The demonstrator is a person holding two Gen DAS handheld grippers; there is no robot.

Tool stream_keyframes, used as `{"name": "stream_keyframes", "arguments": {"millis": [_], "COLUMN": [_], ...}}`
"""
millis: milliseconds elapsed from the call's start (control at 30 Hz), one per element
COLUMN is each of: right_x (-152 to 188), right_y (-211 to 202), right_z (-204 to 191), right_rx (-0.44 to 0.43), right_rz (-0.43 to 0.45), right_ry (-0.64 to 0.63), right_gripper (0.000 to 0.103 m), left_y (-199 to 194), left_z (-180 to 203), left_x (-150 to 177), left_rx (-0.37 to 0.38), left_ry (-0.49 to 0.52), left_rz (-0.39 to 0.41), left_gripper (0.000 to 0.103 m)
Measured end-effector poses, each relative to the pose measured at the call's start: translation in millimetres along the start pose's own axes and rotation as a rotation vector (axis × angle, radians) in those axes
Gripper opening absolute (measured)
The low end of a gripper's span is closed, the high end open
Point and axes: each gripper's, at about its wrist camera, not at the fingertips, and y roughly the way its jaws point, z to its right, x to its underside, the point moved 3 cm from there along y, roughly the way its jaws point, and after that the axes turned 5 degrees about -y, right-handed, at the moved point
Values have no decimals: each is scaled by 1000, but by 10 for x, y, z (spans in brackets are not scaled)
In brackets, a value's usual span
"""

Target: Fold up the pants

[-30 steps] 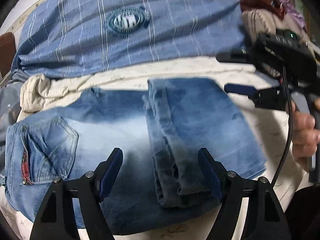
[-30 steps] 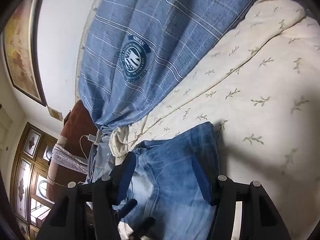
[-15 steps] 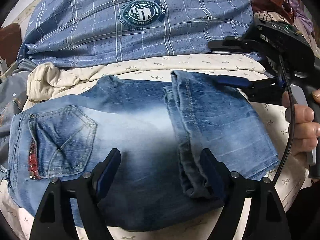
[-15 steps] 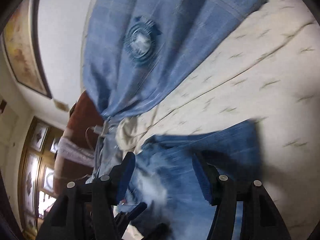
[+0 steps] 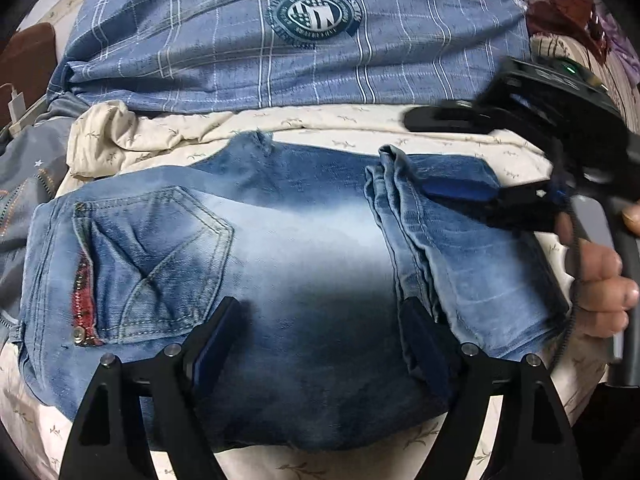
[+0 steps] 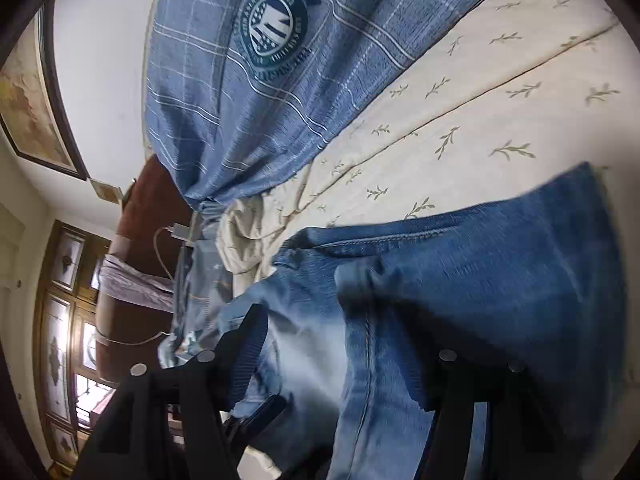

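Blue jeans lie flat on the cream leaf-print sheet, back pocket at the left and the legs folded over into a layer at the right. My left gripper hovers open over the middle of the jeans, its right finger beside the folded edge. At the far right corner of that layer, my right gripper stands open, with one finger over the sheet and the blue pad low over the denim. In the right wrist view the jeans fill the space between the open right gripper's fingers.
A blue plaid cover with a round badge is bunched along the far side of the bed. Grey starred fabric lies at the left, and dark red and purple clothes at the far right. A hand holds the right gripper. A white charger and cable hang by a brown headboard.
The jeans have slid rightward in the left wrist view, showing more of the pocket. The right gripper has come down closer over the folded layer's far corner.
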Motion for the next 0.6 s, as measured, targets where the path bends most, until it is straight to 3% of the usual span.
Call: {"name": "stream_keyframes", "arguments": {"millis": [200,333,433,533,600], "right_x": [338,594,822,954,992], "right_y": [-280,-429,-448,-361,-330], "right_z": [-214,-247,-204,-146,-172], "right_rx": [22,40,38,120,158], "right_rz": [-49,-70,-111,-147,-154], "right_ry": [-111,-150,-143,-167,-213], "right_gripper": [65,65,65,65,65], "left_y": [-262,-529,-752,-878,-948], "left_z": [-199,-503,-865,-1354,-1704], "left_x": [-13,-12,14,100,159], "left_rx": [-65,-113,-119,-85,-120], "left_ry": [-32,-124,-275,-476,-563], "left_rz": [110,185,227,198,173], "left_gripper": [82,82,82,82,82]}}
